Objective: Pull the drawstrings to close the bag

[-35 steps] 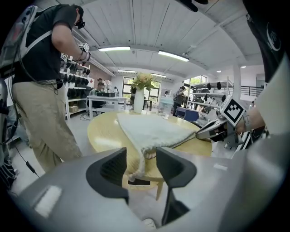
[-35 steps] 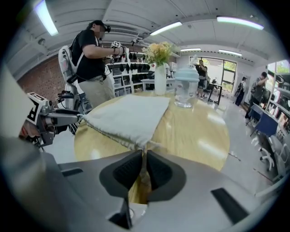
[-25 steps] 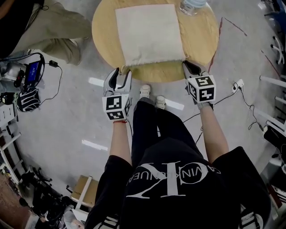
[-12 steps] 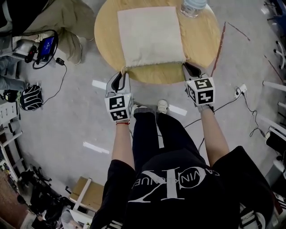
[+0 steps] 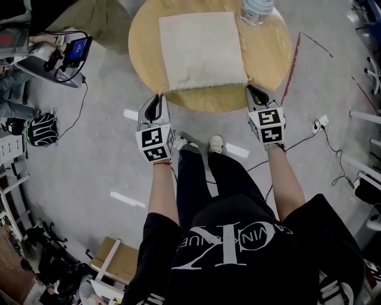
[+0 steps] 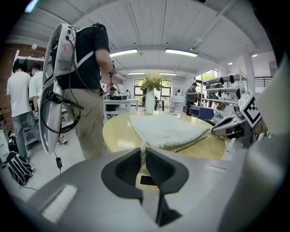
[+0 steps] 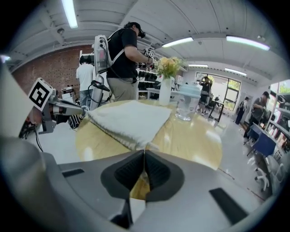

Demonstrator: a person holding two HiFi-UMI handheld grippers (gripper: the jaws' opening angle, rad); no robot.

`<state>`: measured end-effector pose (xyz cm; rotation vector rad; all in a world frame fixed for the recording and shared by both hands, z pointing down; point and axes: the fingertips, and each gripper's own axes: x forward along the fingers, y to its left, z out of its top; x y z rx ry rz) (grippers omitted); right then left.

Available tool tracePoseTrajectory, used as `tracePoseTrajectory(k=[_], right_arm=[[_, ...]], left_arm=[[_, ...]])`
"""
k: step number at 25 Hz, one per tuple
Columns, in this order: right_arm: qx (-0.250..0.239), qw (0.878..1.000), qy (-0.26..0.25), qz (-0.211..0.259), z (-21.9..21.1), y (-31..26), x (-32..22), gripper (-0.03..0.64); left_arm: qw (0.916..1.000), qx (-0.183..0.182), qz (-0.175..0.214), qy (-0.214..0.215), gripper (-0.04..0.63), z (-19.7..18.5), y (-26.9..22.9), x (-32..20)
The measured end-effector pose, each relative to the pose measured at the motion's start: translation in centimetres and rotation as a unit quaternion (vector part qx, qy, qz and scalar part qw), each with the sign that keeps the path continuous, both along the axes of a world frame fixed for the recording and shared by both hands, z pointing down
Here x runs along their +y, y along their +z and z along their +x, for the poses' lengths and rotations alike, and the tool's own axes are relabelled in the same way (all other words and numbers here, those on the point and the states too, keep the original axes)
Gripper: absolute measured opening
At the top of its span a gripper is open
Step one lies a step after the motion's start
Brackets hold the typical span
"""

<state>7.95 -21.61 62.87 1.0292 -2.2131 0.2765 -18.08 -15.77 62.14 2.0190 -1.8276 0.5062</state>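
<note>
Having just pinched a drawstring [image 6: 143, 146] in my left tongs [image 6: 144, 153] (right tongs [image 7: 143, 157] clamp theirs), I can pull.

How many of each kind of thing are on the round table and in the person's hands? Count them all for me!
Cloth bag: 1
Clear container: 1
Drawstrings: 2 (left drawstring, right drawstring)
Grippers: 2 (left gripper, right gripper)
Total: 6

The head view looks steeply down, while both gripper views face closely across the table [image 5: 271, 59] from its near edge, sharing the bag [image 5: 202, 47].
</note>
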Motion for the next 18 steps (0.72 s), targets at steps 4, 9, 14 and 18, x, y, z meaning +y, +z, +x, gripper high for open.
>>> tracePoseTrajectory(k=[4,9,14,18], right_arm=[[0.027,0.999,-0.017,0.032,0.0,-1.0,0.6,0.021],[0.071,0.994,-0.030,0.074,0.5,-2.7,0.4,0.020],[0.098,0.989,-0.029,0.108,0.9,-5.4,-1.4,0.020],[0.110,0.985,-0.025,0.127,0.9,-7.3,-3.0,0.020]], left_arm=[[0.9998,-0.001,0.020,-0.003,0.043,-0.5,-1.6,0.2],[0.9990,0.006,0.044,-0.008,0.041,-1.2,-3.9,-0.5],[0.9973,0.010,0.073,-0.005,0.041,-2.1,-7.4,-2.7],[0.9958,0.000,0.091,-0.002,0.043,-2.7,-9.9,-4.5]])
